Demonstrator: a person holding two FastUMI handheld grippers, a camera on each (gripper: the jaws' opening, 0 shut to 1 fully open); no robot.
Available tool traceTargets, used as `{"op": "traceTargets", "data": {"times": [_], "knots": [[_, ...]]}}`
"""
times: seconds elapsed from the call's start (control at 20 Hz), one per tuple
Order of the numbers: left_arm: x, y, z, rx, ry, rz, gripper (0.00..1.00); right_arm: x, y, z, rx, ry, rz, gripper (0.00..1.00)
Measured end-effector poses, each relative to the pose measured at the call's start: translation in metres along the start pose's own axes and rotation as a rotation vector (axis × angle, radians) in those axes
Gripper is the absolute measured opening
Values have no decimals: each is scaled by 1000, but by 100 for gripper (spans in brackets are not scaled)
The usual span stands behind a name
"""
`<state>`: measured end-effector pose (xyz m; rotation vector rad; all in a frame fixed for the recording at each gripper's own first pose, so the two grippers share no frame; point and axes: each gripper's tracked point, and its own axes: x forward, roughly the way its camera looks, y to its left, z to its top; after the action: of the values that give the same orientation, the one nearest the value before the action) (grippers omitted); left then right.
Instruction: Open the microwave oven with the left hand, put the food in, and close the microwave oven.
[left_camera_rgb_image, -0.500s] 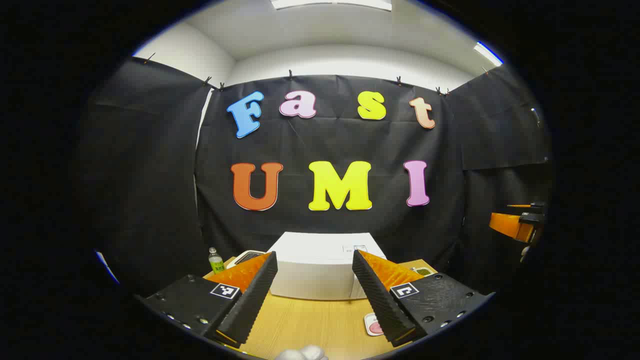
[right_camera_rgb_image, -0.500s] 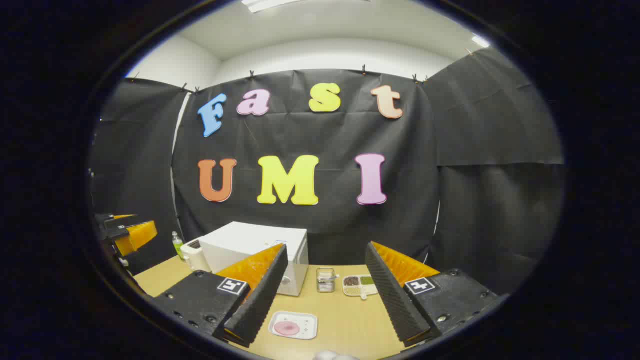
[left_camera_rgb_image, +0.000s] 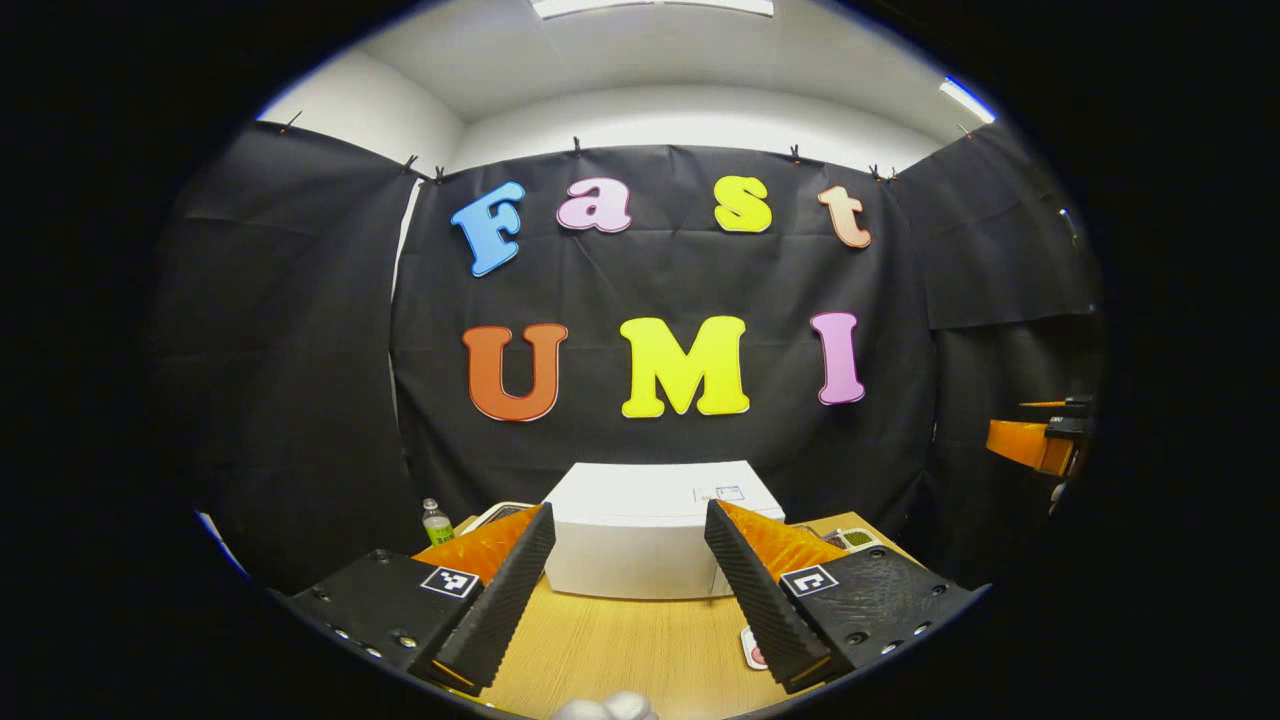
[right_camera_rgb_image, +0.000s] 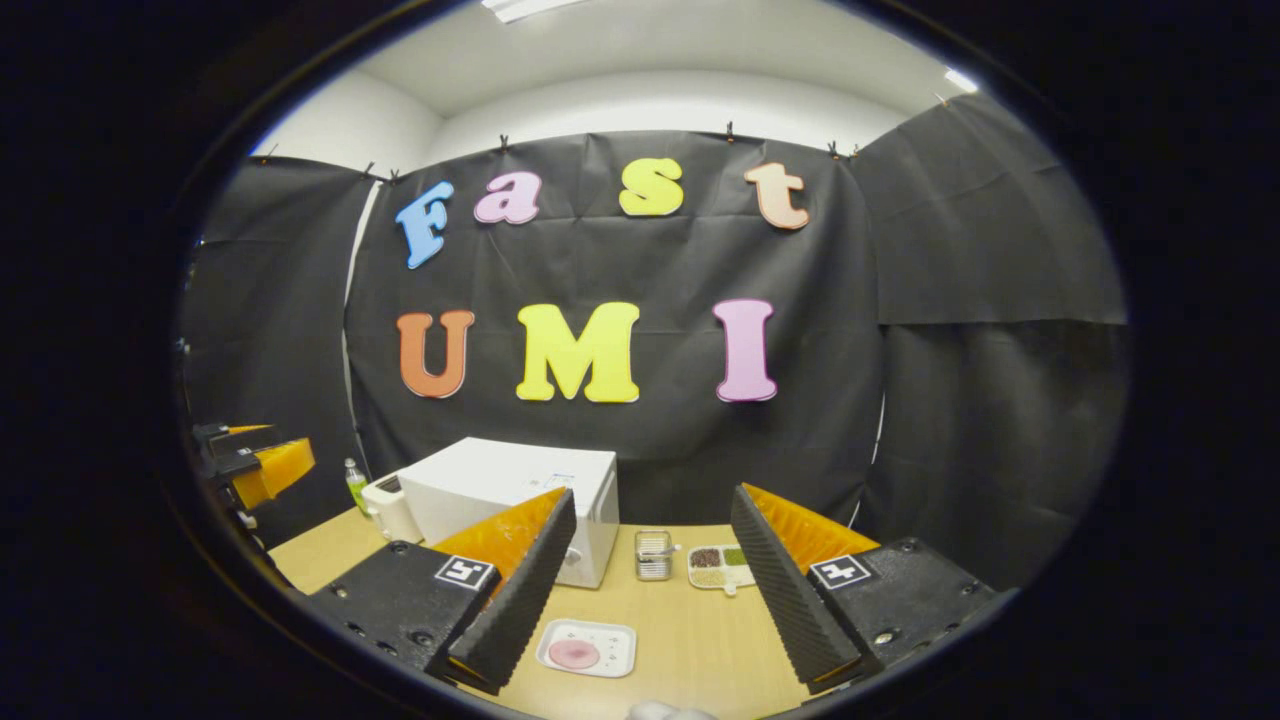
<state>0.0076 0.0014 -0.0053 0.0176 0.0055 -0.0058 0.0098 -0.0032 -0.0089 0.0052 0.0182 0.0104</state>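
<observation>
Left gripper (left_camera_rgb_image: 630, 590): jaws spread wide, holding nothing, above the wooden table (left_camera_rgb_image: 610, 650). At its 12 o'clock stands the white microwave oven (left_camera_rgb_image: 650, 530), door shut, framed between the fingers. Right gripper (right_camera_rgb_image: 650, 600): likewise wide and empty. Just beyond its fingers, at 11 o'clock, lies the small white tray of food (right_camera_rgb_image: 587, 647) carrying a pink slice; the microwave sits further off at 11 o'clock.

Assessment: the oven is rigid and heavy and should not shift under a door pull; the take-hold point is probably the door edge by the control panel, not resolved here. The tray looks light, stiff and shallow; grip its rim and keep it level or the slice may slide.

Compared with half a second ago, both views sit slightly closer to the oven, and the tray lies lower between the left fingers.
</observation>
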Motion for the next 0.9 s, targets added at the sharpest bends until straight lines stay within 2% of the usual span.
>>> {"op": "traceTargets", "data": {"times": [0.3, 0.45, 0.65, 0.9], "knots": [[31, -23, -31, 1, 20, -34, 94, 2, -6, -1, 9, 20, 2, 100], [52, -41, -64, 16, 29, -57, 94, -2, -20, 4, -7, 14, -31, 100], [87, -83, -119, 14, 84, -137, 94, -7, -44, 3, -29, 30, -90, 100], [148, -120, -176, -3, 122, -170, 95, -12, -57, 2, -65, 71, -141, 100]]}}
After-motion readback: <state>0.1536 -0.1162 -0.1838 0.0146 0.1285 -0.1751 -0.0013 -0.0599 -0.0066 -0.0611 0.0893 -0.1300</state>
